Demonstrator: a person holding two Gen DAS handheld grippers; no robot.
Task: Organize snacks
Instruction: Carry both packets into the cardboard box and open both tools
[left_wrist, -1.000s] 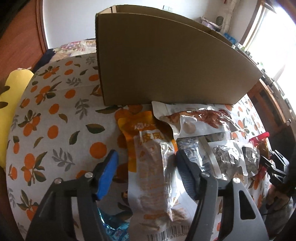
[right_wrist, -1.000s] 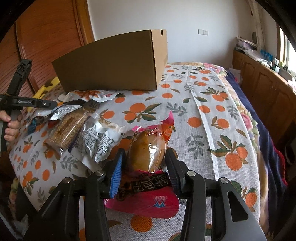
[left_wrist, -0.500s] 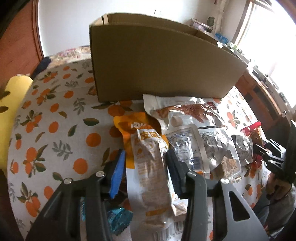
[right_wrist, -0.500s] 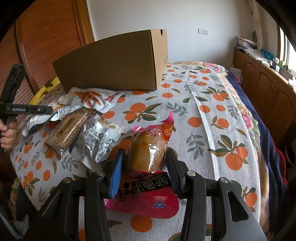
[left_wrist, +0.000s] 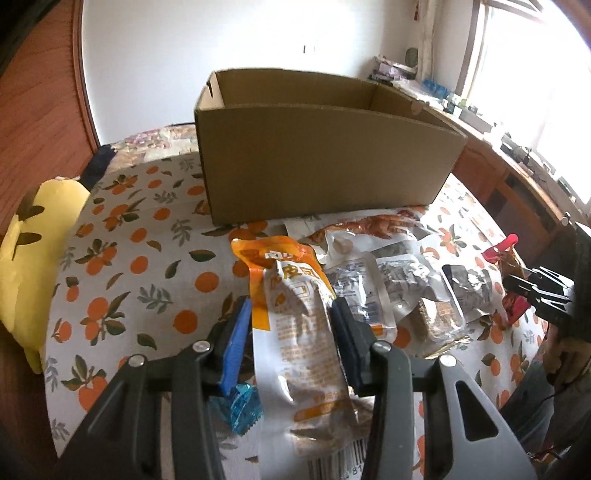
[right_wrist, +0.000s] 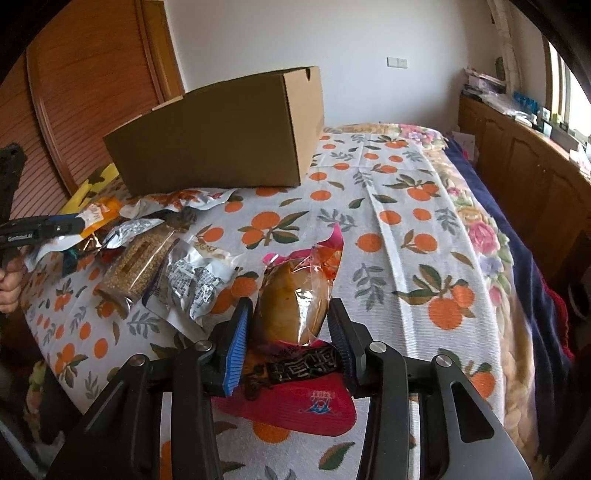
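L hand-held gripper (left_wrist: 290, 332) clamps orange pouch (left_wrist: 295, 317); R (right_wrist: 290, 334) clamps red pack (right_wrist: 295, 332).

Your right hand-held gripper (right_wrist: 290, 332) clamps a red-and-clear snack pouch (right_wrist: 295, 306) on the orange-print bedspread (right_wrist: 406, 229). To its left lie silver packets (right_wrist: 192, 280) and a seed bar (right_wrist: 136, 262), with the cardboard box (right_wrist: 221, 136) standing behind them.
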